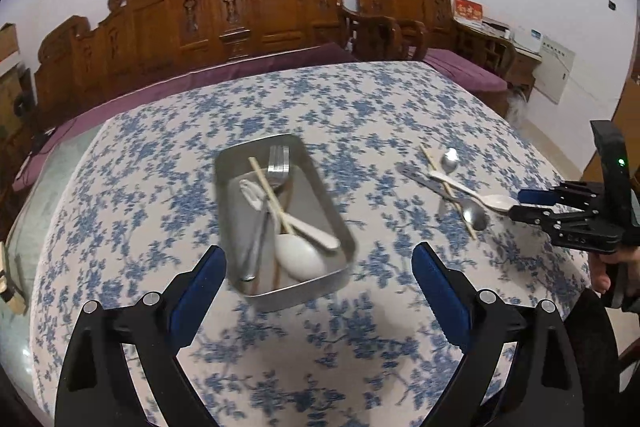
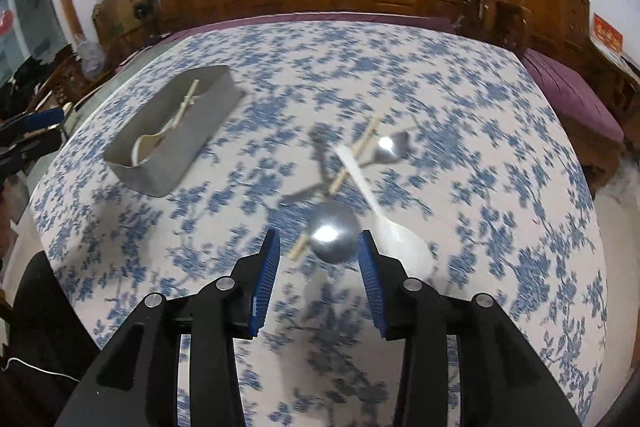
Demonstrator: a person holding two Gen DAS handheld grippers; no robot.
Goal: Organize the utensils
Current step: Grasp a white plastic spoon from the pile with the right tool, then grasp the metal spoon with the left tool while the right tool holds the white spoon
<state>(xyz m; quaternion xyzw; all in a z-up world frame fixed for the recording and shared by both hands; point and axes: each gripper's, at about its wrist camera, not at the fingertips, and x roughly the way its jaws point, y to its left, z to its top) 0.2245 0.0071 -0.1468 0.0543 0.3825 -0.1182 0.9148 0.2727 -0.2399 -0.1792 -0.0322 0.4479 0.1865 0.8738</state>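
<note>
Right tool [image 2: 318,263] jaws part-open, empty, above metal spoon [image 2: 334,233] in crossed pile on bench [image 2: 500,187], right of tray [image 2: 148,171]. Left tool [image 1: 318,273] wide apart, empty, near tray. Risk: spoon overlaps chopstick [image 2: 340,179] and white spoon [image 2: 396,235]; pinch may snag both, scatter pile.

On the desk [image 1: 160,167], a tray [image 1: 344,247] near the centre holds a fork [image 1: 279,163], spoons and chopsticks, while at its three o'clock lies a loose pile of spoons [image 1: 474,215], a chopstick [image 1: 448,187] and another utensil, crossed.
</note>
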